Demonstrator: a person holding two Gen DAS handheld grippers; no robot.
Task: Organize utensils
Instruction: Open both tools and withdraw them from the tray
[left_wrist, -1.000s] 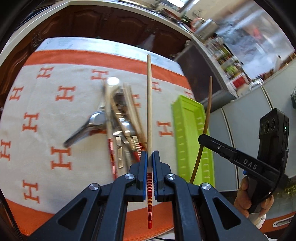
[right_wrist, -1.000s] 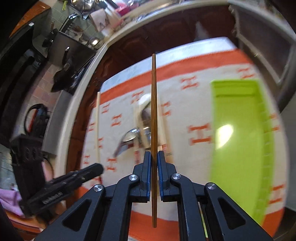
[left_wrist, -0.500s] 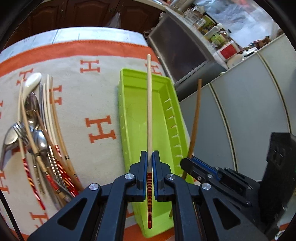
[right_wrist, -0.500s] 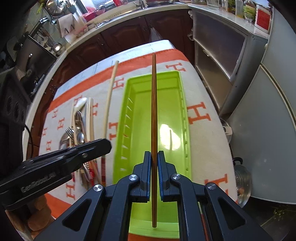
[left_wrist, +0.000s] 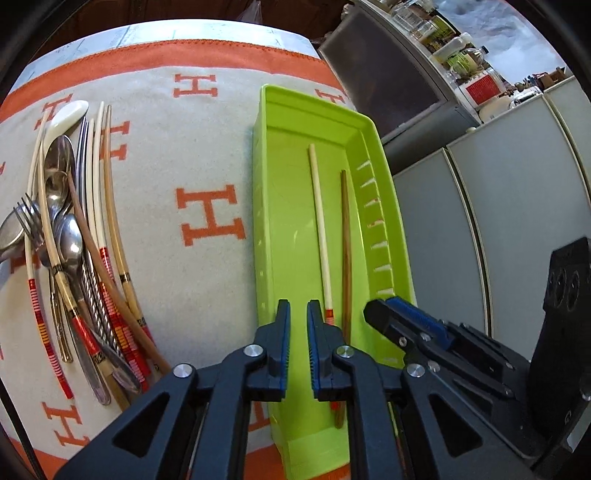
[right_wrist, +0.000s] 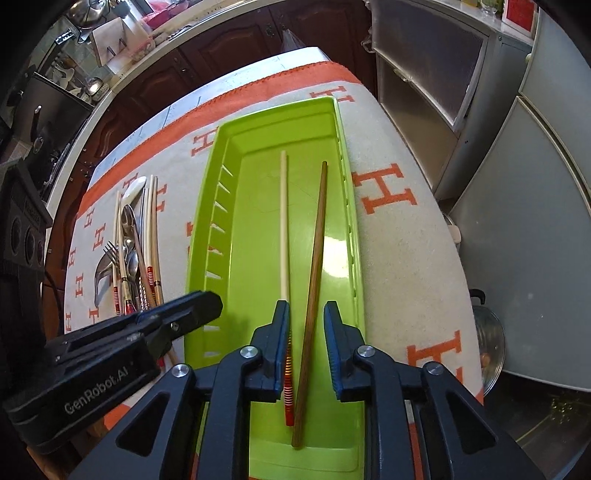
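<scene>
A lime-green tray (left_wrist: 258, 184) lies lengthwise on the cloth, and two chopsticks rest side by side on its floor. One is cream with a red-striped end (left_wrist: 320, 221), the other plain brown (left_wrist: 345, 240). My left gripper (left_wrist: 298, 308) hangs over the tray's near end. Its jaws are opening with nothing between them, and the cream stick lies just right of them. My right gripper (right_wrist: 306, 308) is opening too. The brown chopstick (right_wrist: 317, 240) runs between its pads without touching them, with the cream chopstick (right_wrist: 283, 221) beside the left pad. A pile of spoons, forks and chopsticks (left_wrist: 74, 240) lies left of the tray.
An orange-bordered cream cloth with H marks (left_wrist: 210, 218) covers the table. The table's right edge drops off just beyond the tray (right_wrist: 201, 236), towards grey cabinets (right_wrist: 517, 221) and a glass-lidded pot on the floor (right_wrist: 487, 350). Dark wooden cupboards stand behind.
Both grippers swung over the green tray and came down. Their jaws parted, and the cream and brown chopsticks they held now lie on the tray floor.
</scene>
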